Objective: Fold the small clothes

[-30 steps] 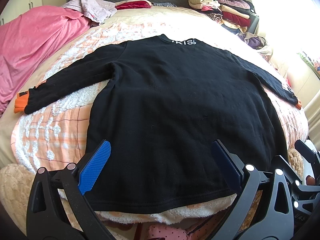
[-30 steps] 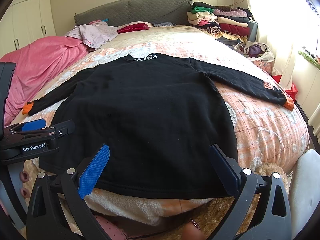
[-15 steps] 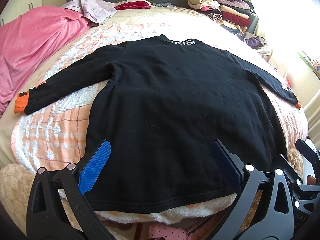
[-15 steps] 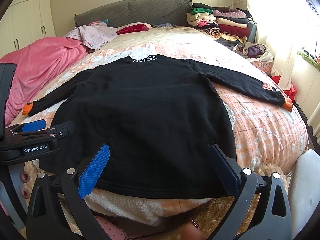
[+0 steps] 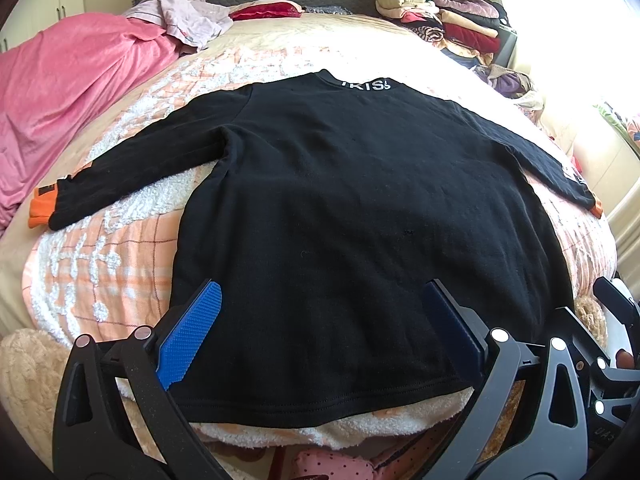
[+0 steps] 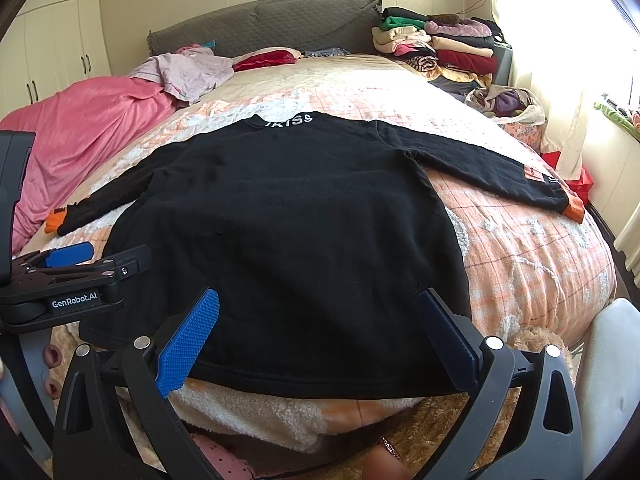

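Black long-sleeved cotton sweatshirt (image 5: 360, 208) w/ orange cuffs and white collar lettering spread flat, back up, on peach-and-white checked quilt (image 6: 532, 264); both sleeves out sideways, hem nearest cams. Left gripper (image 5: 320, 336) wide open, nothing held, hovering just above hem. Right gripper (image 6: 320, 332) same: spread wide, empty, over hem toward the right side. No fold made yet, by the look of it. For first fold: pinch one layer-pair only at hem corner + matching shoulder, lift low, bring side incl. sleeve across midline, lay down w/o dragging quilt. Keep edges parallel, smooth before release.
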A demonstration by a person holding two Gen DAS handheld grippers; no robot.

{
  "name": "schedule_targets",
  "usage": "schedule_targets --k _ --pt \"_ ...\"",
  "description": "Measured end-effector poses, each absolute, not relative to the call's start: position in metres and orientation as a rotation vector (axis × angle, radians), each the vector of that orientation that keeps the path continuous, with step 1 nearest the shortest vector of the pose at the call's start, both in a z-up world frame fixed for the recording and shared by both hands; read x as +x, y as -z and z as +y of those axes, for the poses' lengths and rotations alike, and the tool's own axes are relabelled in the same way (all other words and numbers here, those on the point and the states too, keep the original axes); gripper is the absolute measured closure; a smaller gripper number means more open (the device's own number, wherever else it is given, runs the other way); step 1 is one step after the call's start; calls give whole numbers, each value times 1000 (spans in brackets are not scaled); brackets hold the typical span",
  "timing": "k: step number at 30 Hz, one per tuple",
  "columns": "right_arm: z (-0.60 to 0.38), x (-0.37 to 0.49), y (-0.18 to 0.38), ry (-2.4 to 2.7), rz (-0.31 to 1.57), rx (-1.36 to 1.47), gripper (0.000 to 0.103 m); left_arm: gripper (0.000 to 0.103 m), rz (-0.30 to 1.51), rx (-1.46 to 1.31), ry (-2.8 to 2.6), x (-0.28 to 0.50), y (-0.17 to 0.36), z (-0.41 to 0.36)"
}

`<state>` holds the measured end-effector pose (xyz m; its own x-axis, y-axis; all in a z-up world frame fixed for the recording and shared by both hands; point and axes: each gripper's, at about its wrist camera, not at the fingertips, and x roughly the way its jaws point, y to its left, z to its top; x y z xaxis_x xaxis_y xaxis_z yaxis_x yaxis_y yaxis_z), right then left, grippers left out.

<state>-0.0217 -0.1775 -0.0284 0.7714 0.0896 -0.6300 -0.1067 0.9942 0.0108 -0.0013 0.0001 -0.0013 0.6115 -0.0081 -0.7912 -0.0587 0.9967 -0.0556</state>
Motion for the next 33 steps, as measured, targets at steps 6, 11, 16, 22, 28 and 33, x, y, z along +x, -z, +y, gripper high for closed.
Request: schedule_targets --k 6,11,16,22,28,33 --pt "-179 -18 24 -104 678 -16 4 8 910 -76 -27 0 0 -1" --pt "-181 -12 19 -102 671 -17 4 8 912 -76 -26 8 -3 -3" --pt "-186 -4 16 -93 662 -12 4 8 901 -75 -21 19 -7 -7" --pt "-195 11 11 -78 655 8 4 8 896 -65 -24 36 -10 -10" --pt "-210 27 8 -56 662 50 4 8 905 -63 -10 54 -10 -14" --pt "-228 37 4 -21 657 81 4 8 911 -52 -2 68 -10 -19"
